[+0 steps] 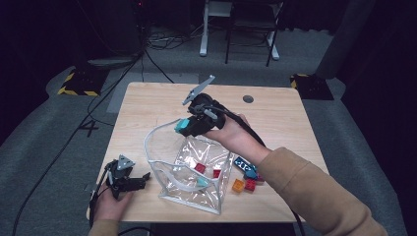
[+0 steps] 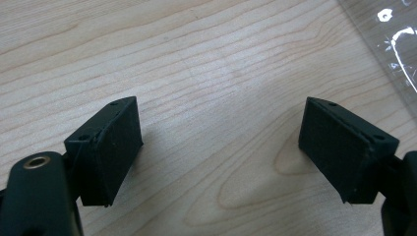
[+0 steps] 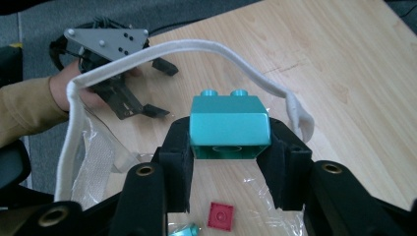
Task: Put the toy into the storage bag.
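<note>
The left hand-held gripper (image 1: 129, 180), jaws spread and empty, rests left of the clear bag (image 1: 196, 172), while the right hand-held gripper (image 3: 230, 147) clamps a teal brick (image 3: 229, 127) above the bag's mouth; lower it well inside before releasing.

Lighting: overhead, even on my bench (image 1: 275, 123); surroundings fall to near black in the high view. Shadows: soft, short, under my jaws in the left gripper view. Glare: white glints on the clear plastic bag (image 2: 393, 39). Focus: wood grain sharp; my own jaws nearest the lens slightly soft. Distortion: mild bowing at the high view's edges. Noise: grain in dark areas.
</note>
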`<state>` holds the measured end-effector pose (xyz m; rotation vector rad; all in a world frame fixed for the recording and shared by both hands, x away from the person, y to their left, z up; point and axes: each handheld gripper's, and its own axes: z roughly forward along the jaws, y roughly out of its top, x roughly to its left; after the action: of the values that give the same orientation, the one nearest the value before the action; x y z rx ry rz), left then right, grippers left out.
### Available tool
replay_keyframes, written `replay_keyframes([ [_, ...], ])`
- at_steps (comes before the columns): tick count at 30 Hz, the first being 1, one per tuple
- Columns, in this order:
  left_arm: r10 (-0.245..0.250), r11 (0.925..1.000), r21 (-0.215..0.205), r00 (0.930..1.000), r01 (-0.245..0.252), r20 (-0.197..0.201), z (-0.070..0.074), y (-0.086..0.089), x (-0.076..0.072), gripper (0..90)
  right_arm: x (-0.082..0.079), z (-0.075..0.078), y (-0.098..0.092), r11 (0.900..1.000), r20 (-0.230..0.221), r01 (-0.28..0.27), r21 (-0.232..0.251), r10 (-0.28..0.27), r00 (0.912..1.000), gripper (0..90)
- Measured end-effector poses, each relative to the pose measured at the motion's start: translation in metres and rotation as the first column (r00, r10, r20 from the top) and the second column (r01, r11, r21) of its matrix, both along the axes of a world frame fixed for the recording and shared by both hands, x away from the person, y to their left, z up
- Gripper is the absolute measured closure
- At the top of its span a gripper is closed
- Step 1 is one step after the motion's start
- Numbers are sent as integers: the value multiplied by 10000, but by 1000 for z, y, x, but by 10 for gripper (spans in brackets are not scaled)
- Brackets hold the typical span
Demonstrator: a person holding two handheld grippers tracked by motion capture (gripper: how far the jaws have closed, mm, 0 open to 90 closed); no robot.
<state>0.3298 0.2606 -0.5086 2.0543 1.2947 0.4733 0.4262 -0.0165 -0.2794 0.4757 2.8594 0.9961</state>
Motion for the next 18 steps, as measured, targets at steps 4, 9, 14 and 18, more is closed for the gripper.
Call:
replay_keyframes([
  [4,1,10000,9,10000,-1,1,0,0,0,168,2,-9,9,9989,-156,48,-460,-56,9999,584],
  [9,0,10000,10,10000,0,1,0,0,0,168,5,-22,20,9938,-454,-50,-1113,0,9990,583],
  [14,2,10000,7,10000,-2,-4,0,0,0,168,5,-35,29,9852,-914,-321,-1684,168,9957,583],
  [18,3,10000,1,10000,-3,-9,0,0,0,168,4,-45,35,9715,-1342,-561,-2302,254,9906,583],
])
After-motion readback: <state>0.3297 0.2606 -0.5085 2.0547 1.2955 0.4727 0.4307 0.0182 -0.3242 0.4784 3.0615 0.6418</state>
